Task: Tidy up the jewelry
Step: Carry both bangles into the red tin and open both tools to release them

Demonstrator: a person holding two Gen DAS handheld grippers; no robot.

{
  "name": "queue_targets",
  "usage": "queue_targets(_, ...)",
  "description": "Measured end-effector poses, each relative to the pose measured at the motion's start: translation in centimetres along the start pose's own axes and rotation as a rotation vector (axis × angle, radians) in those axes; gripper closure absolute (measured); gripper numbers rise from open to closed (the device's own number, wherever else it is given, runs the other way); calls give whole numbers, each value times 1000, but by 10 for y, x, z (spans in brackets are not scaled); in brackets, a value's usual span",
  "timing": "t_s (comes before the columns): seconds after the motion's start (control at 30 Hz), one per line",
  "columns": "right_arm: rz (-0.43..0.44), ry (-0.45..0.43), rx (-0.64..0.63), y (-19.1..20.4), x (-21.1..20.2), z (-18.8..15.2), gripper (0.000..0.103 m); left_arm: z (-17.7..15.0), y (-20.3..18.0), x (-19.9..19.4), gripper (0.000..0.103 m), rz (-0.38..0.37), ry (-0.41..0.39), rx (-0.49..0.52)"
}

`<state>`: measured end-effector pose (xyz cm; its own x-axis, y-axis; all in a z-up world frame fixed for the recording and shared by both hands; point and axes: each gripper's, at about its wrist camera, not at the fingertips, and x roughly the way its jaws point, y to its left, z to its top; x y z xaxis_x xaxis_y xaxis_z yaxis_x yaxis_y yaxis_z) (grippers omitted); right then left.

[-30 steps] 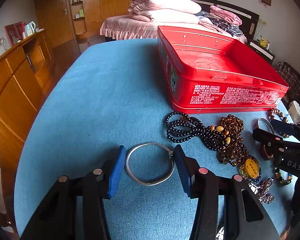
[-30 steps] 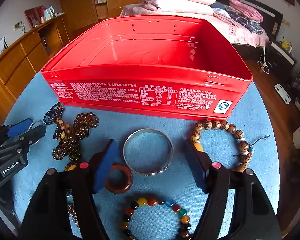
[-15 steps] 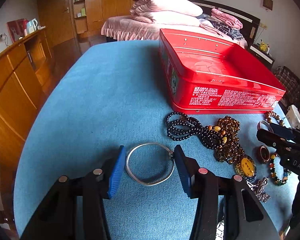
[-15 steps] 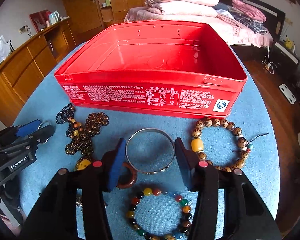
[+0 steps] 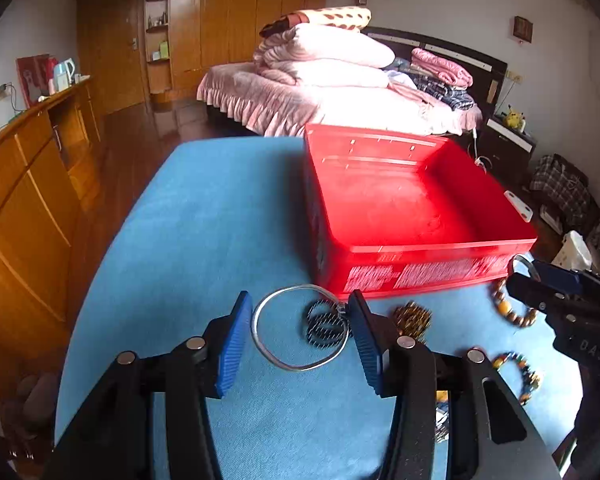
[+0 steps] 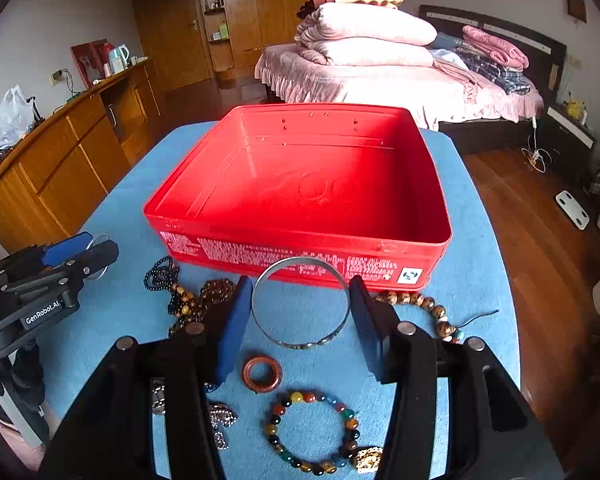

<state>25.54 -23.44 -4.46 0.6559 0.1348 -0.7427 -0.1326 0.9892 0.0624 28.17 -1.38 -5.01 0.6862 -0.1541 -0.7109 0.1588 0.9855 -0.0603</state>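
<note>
My left gripper (image 5: 298, 332) is shut on a thin silver wire bangle (image 5: 276, 354) and holds it raised above the blue table, short of the open red tin (image 5: 404, 200). My right gripper (image 6: 300, 312) is shut on a wider silver bangle (image 6: 300, 342), lifted just before the red tin's (image 6: 300, 184) front wall. The tin is empty inside. Each gripper shows at the edge of the other's view, the left one (image 6: 72, 252) and the right one (image 5: 540, 280).
On the blue table (image 6: 100, 208) lie a brown ring (image 6: 262, 374), a multicoloured bead bracelet (image 6: 316, 428), a wooden bead bracelet (image 6: 424, 308), black and brown bead necklaces (image 6: 180, 300) and a silver pendant (image 6: 220, 420). A wooden cabinet (image 5: 24, 184) stands left, a bed (image 6: 380, 80) behind.
Both grippers have risen off the table with their bangles and moved toward the red tin. The right gripper closed onto its bangle during the last second.
</note>
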Motion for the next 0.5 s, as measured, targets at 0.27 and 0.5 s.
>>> queue_targets(0.27, 4, -61, 21, -17, -2, 37, 55, 52, -32, 4, 54, -43, -70, 28)
queue_targets(0.5, -2, -50, 53, -39, 32, 64, 55, 83, -60, 48, 54, -64, -25, 47)
